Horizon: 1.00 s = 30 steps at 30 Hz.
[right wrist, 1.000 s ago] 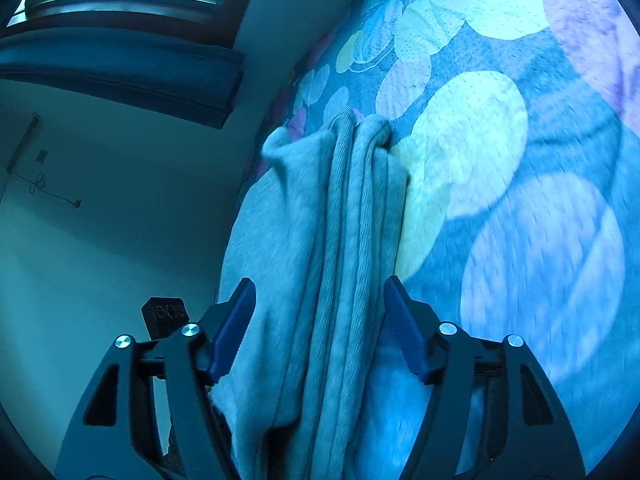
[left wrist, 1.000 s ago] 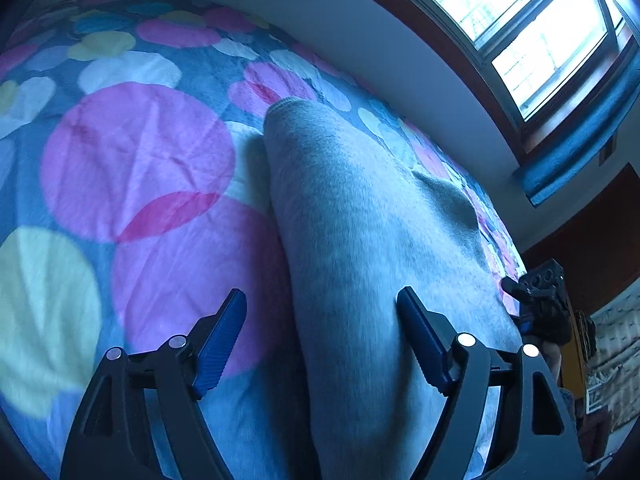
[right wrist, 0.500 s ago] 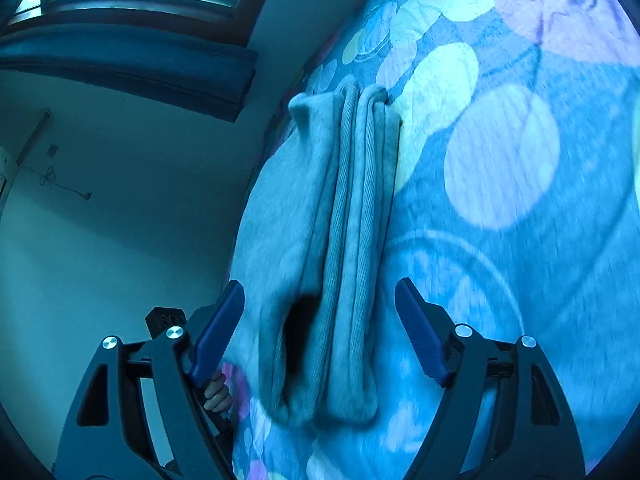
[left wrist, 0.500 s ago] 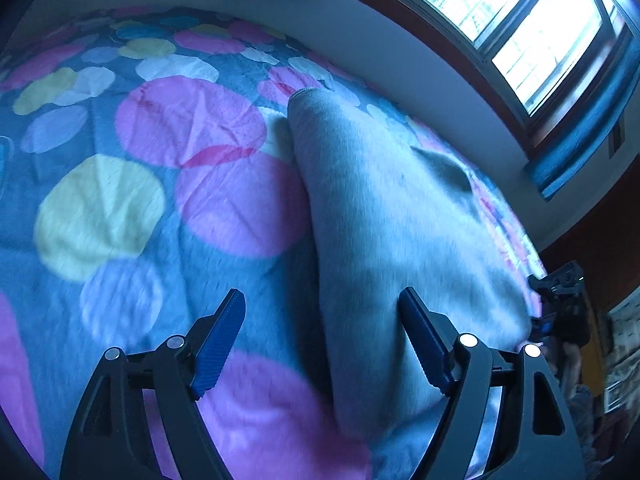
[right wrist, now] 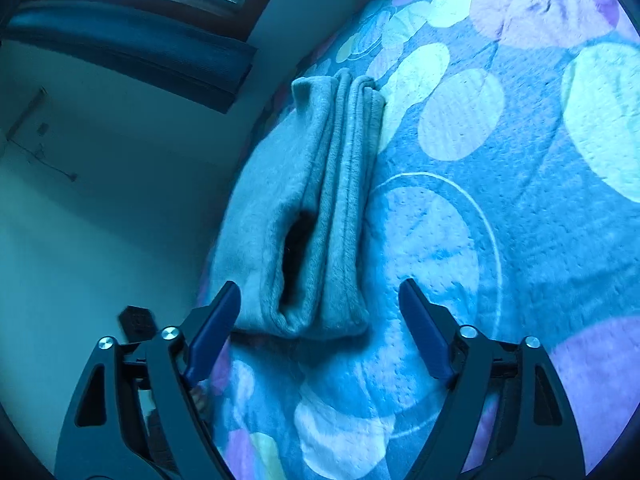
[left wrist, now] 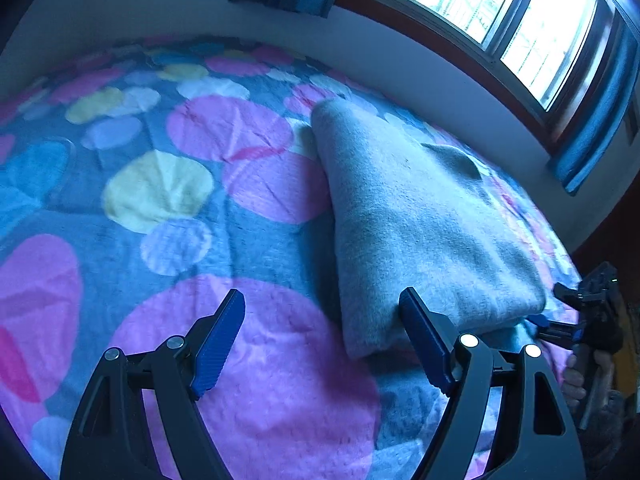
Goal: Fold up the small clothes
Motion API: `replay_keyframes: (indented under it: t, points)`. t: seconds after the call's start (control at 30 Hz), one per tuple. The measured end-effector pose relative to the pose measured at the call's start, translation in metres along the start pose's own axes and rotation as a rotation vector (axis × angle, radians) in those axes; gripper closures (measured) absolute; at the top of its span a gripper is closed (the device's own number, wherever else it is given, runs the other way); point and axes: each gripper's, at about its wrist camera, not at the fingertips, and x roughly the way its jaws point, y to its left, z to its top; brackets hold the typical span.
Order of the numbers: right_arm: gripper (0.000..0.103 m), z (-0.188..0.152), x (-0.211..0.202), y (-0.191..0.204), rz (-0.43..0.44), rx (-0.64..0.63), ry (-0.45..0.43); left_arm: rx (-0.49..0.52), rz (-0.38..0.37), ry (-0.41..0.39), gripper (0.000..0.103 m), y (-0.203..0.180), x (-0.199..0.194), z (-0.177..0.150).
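A spotted blanket (left wrist: 168,248) covers the bed below a window (left wrist: 500,12). On it lies the folded grey garment (left wrist: 420,216), its stacked edges facing our right gripper (right wrist: 320,320). Our left gripper (left wrist: 322,338) hangs near its corner. Both jaws are spread wide, holding nothing.

text: none legible | labels: none | brands: none | numbers: none | signs: none

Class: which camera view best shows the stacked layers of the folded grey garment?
The right wrist view: the folded grey garment faces it edge-on, showing stacked layers and a dark gap. The left wrist view shows only its smooth top surface.
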Motion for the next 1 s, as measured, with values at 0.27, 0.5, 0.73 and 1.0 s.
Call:
replay_keyframes:
  t: [0.27,0.5,0.73,1.0]
  points:
    - [0.010,-0.027,0.001,0.024,-0.232,-0.121,-0.036,0.049,0.116,-0.035,0.021,-0.007,-0.010,-0.010]
    - [0.009,-0.046,0.011,0.048,-0.424,-0.236,-0.052,0.045,0.169,-0.066,0.021,-0.013,-0.017,-0.018]
    - [0.009,-0.052,0.013,0.059,-0.496,-0.292,-0.079,0.075,0.224,-0.119,0.018,-0.023,-0.024,-0.021]
    - [0.009,-0.054,0.015,0.066,-0.525,-0.334,-0.091,0.091,0.281,-0.149,0.017,-0.029,-0.027,-0.021]
